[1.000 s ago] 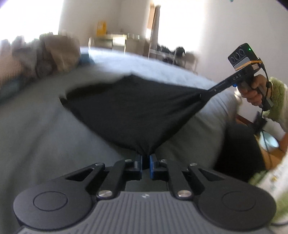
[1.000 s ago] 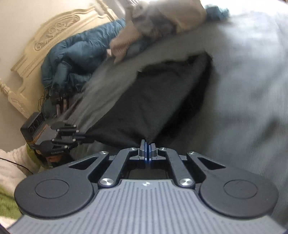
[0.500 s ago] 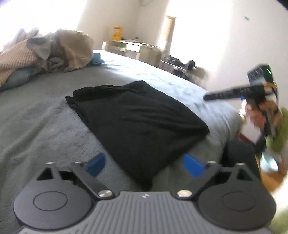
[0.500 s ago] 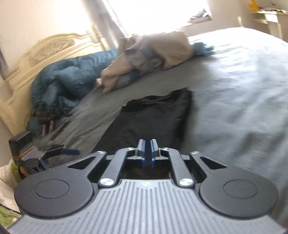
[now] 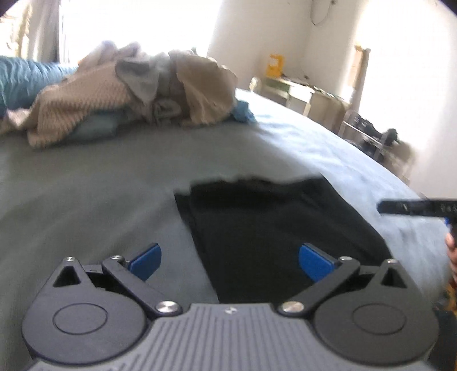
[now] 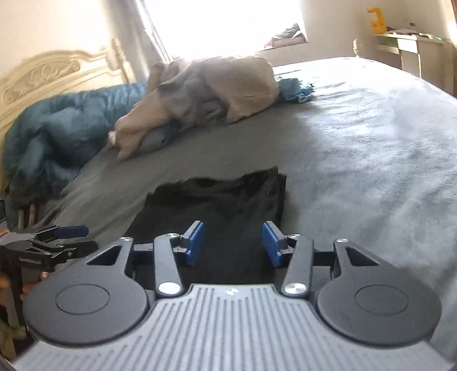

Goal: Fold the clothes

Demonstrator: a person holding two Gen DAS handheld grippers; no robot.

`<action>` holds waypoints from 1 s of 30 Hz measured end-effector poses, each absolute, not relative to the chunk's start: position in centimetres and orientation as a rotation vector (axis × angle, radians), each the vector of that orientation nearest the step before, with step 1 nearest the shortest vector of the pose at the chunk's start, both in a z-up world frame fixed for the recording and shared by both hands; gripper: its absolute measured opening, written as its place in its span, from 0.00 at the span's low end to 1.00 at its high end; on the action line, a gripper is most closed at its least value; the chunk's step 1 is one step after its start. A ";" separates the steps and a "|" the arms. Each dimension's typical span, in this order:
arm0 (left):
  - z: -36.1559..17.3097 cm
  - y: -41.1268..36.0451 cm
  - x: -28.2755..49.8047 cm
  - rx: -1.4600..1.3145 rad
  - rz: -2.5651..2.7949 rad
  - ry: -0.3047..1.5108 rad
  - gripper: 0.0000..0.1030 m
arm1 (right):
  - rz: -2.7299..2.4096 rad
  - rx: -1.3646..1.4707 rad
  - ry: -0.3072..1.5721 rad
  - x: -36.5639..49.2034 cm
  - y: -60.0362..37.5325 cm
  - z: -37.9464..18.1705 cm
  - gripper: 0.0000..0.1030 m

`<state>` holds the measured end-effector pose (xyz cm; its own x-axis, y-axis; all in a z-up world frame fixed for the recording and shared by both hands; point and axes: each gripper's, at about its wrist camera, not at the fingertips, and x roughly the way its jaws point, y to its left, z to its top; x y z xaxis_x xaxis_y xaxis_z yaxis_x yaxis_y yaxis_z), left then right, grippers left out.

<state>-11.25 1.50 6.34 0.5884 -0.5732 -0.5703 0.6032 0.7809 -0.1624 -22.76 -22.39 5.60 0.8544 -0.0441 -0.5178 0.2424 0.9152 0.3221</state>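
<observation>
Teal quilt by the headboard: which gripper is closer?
Left. The left gripper, jaws opening and empty, hovers between the teal quilt and the black garment; the right gripper, also opening and empty, is over that garment, farther off.

Both wrist cameras look down along their own gripper across the bed [image 5: 85,185], close above the black garment [image 5: 280,228], which both views share.

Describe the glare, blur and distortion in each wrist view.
Left wrist view: window blown out white, black garment edges motion-smeared, bed bulging from fisheye. Right wrist view: window overexposed, clothes pile soft, headboard bent by the lens.
</observation>
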 end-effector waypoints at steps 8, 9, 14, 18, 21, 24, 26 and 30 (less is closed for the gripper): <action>5.3 -2.1 -6.1 -0.004 -0.693 0.640 0.95 | -0.169 0.437 0.522 -16.9 -25.9 3.3 0.44; 5.2 -2.4 -5.7 -0.014 -0.708 0.652 0.94 | -0.171 0.442 0.519 -16.6 -26.1 3.1 0.44; 4.6 -3.4 -4.4 0.015 -0.748 0.641 0.86 | -0.160 0.454 0.515 -15.1 -27.2 2.5 0.44; 3.9 -3.9 -3.2 0.024 -0.752 0.674 0.65 | -0.144 0.466 0.520 -14.3 -27.6 1.7 0.44; 3.5 -3.9 -2.7 0.023 -0.746 0.704 0.53 | -0.143 0.472 0.523 -13.8 -28.0 1.3 0.44; 3.5 -3.6 -2.7 0.032 -0.725 0.684 0.52 | -0.137 0.477 0.523 -13.8 -28.1 1.2 0.44; 3.6 -3.4 -2.6 0.036 -0.709 0.669 0.52 | -0.133 0.476 0.523 -13.8 -28.1 1.2 0.44; 2.7 -4.1 -1.9 0.064 -0.703 0.706 0.52 | -0.126 0.474 0.525 -13.7 -28.1 1.1 0.44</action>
